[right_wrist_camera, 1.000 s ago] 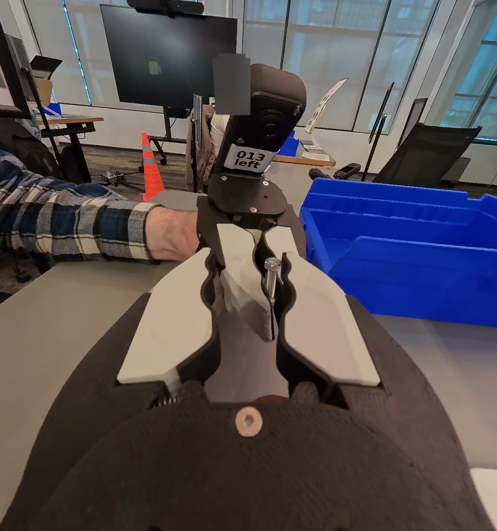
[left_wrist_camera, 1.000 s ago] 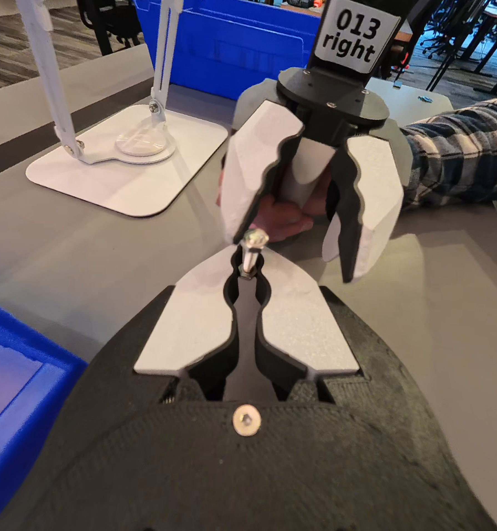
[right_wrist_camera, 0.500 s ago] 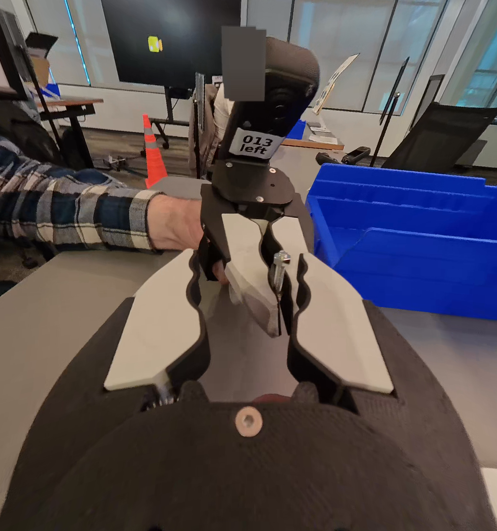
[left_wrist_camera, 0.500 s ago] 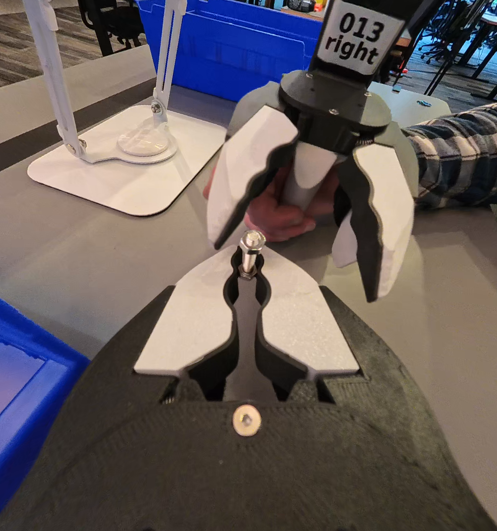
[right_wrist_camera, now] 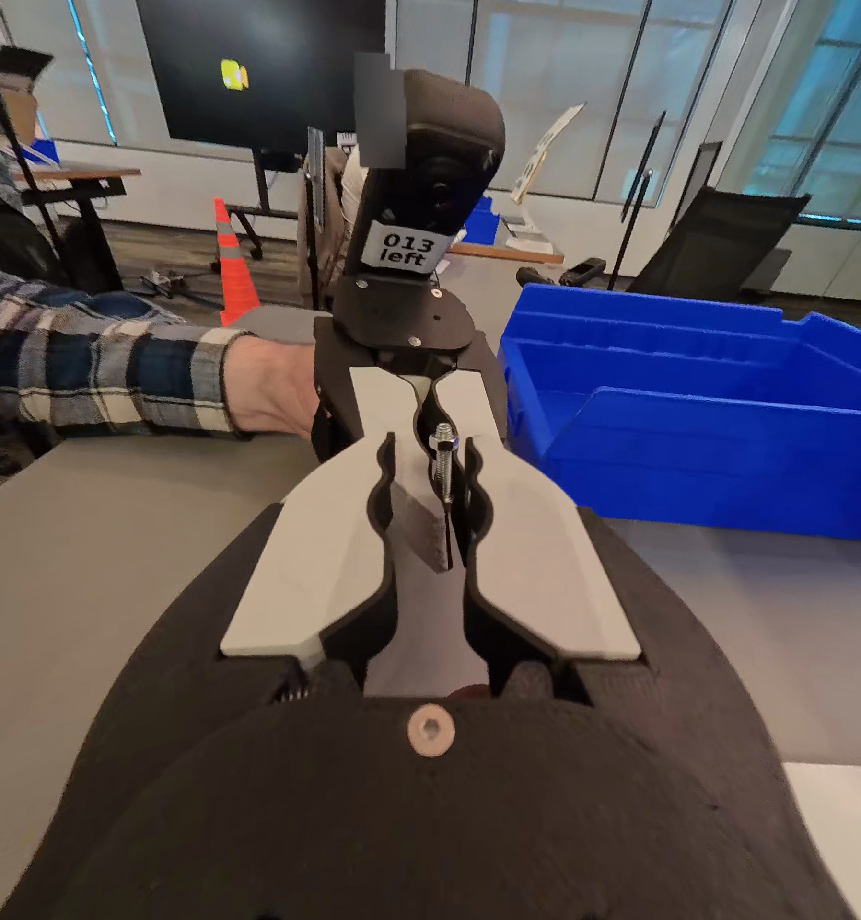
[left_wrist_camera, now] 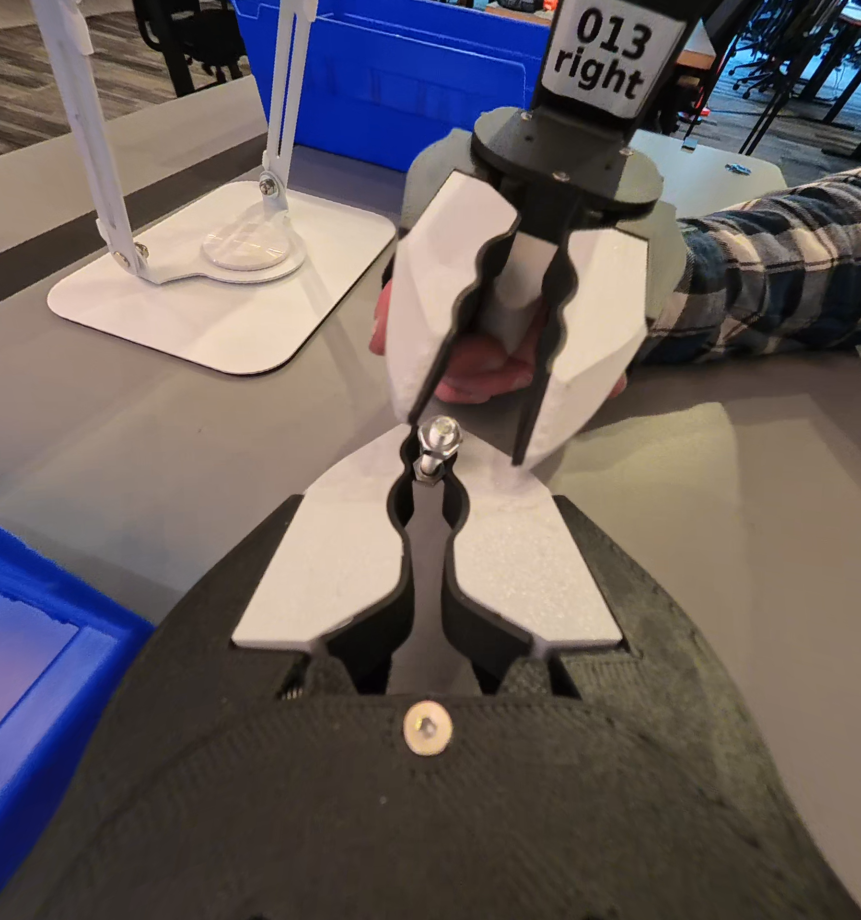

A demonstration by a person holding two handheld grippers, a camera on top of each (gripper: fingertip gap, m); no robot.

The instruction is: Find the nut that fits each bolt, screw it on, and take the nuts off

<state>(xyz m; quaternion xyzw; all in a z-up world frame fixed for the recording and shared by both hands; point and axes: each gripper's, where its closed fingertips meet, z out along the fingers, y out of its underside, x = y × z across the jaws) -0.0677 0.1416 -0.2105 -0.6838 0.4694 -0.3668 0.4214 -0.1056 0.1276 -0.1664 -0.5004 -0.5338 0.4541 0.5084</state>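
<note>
My left gripper (left_wrist_camera: 431,463) is shut on a silver bolt (left_wrist_camera: 431,460) and holds it upright above the grey table (left_wrist_camera: 169,448). A hex nut (left_wrist_camera: 439,438) sits near the bolt's upper end. In the right wrist view the threaded bolt (right_wrist_camera: 445,473) and its nut (right_wrist_camera: 443,441) stand out of the left gripper (right_wrist_camera: 446,542). My right gripper (right_wrist_camera: 428,440) faces the left one, its fingers on either side of the nut. A gap shows between the pads and the nut, so it is open. It also shows in the left wrist view (left_wrist_camera: 463,440).
A blue bin (right_wrist_camera: 717,423) stands right of the grippers in the right wrist view. Another blue bin (left_wrist_camera: 20,672) is at the lower left in the left wrist view. A white stand base (left_wrist_camera: 219,308) lies on the table. Hands in plaid sleeves (left_wrist_camera: 767,279) hold both grippers. My hands' fingertips stand some 5 cm from each other.
My right gripper's fingers spread wide, then narrowed around the nut on the bolt. The left gripper has kept its hold on the bolt, almost still.
</note>
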